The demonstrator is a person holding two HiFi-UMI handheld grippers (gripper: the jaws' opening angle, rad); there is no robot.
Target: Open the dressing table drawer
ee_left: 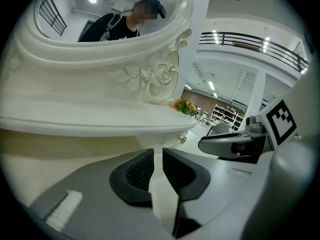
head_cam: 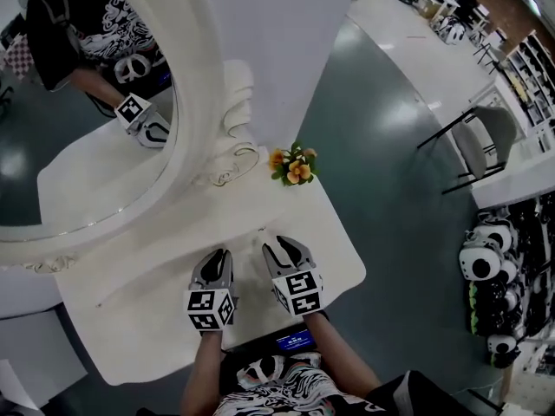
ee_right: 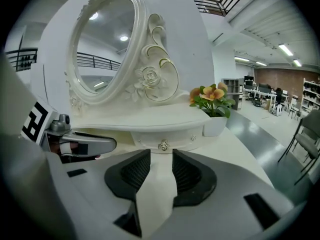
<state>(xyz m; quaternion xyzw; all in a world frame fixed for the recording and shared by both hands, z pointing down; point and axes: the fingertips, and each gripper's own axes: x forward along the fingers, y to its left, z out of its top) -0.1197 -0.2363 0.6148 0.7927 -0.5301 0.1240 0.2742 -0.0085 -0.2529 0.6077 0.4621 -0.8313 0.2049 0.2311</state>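
Left gripper (ee_left: 157, 156): jaws narrowly apart, nothing between them. Right gripper (ee_right: 161, 159): jaws spread, empty. Drawer (ee_right: 147, 137) shut, its knob (ee_right: 163, 145) just beyond the right jaws.

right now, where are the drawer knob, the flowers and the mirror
drawer knob (ee_right: 163, 145), right gripper view, on the metal knob's centre
flowers (ee_right: 212, 94), right gripper view, on the orange blossoms
mirror (ee_right: 102, 44), right gripper view, on the glass

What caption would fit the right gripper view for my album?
The right gripper, jaws apart and empty, faces the drawer knob below the mirror, flowers to the right.
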